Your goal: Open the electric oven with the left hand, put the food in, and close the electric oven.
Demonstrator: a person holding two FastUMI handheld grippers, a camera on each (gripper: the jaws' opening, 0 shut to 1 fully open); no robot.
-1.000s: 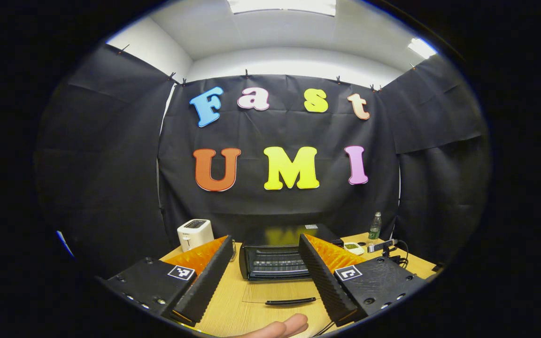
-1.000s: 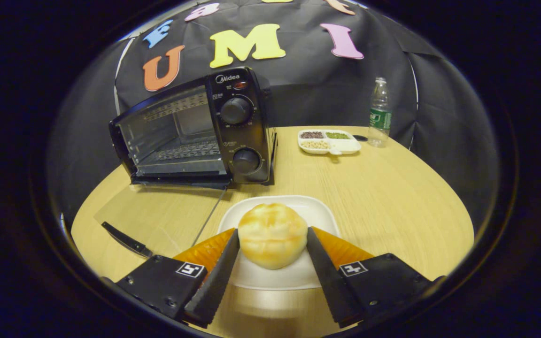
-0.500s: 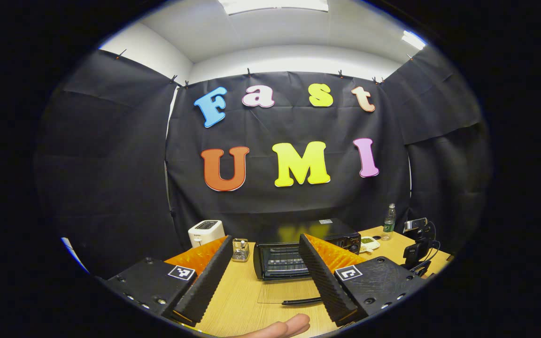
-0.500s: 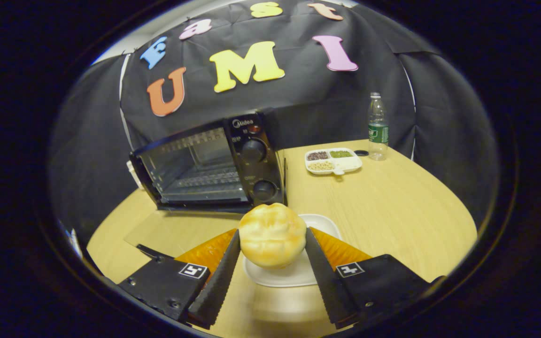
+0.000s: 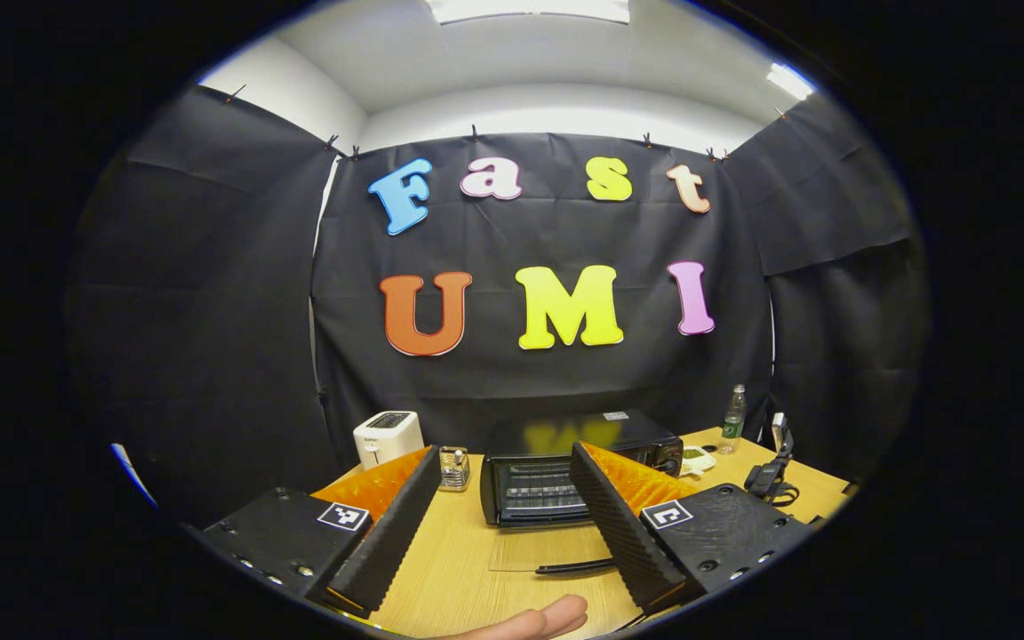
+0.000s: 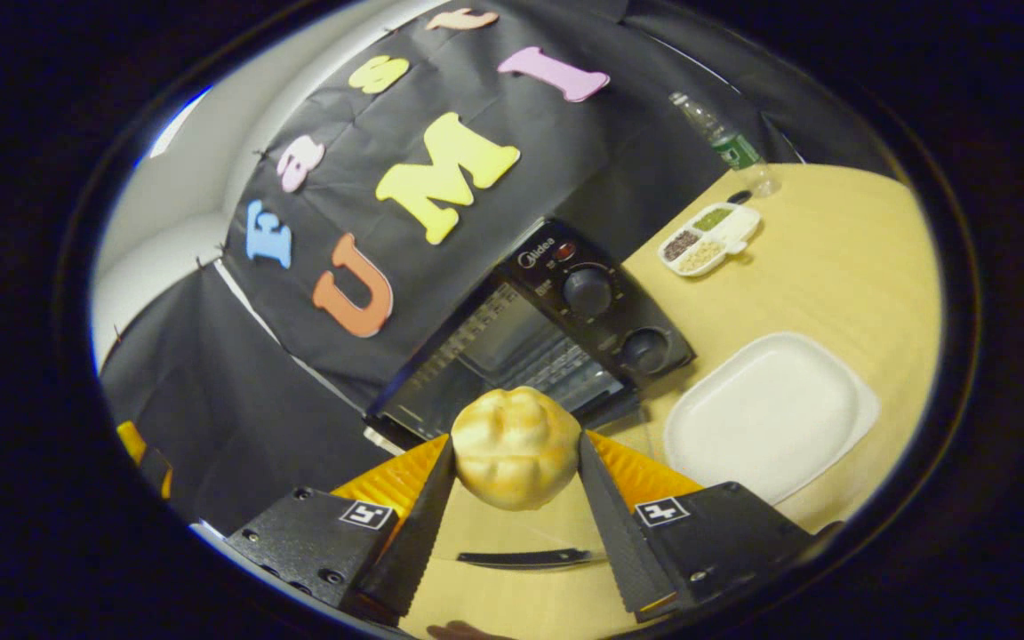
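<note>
- In the right gripper view, a golden bun point(image 6: 515, 446) is clamped between both fingers of the right tool point(image 6: 516, 498), and is held up off the surface point(image 6: 832, 276).
- Just below the bun, the black handle point(image 6: 525, 558) of the let-down glass door is seen lying flat on the wood.
- To the right of the tool, a white plate point(image 6: 770, 413) rests bare on the surface.
- Beyond the bun the electric oven point(image 6: 556, 333) is seen open — its wire rack point(image 6: 521, 360) is exposed, and two knobs sit on the control panel at its right end.
- Farther back, a white divided dish of beans point(image 6: 708, 240) lies near a plastic bottle point(image 6: 725, 142) at the far edge.
- In the left gripper view, the left tool point(image 5: 503, 524) is spread wide with nothing between its fingers, held well back from the oven point(image 5: 579, 467).
- A fingertip of a hand point(image 5: 539, 618) is seen at the bottom edge, in front of the door handle point(image 5: 574, 565).
- Left of the oven a small glass jar point(image 5: 453, 468) stands, and beyond it a white toaster point(image 5: 388, 437).
- At the far right of the surface, a black device with cables point(image 5: 770, 476) is seen near the bottle point(image 5: 731, 407).
</note>
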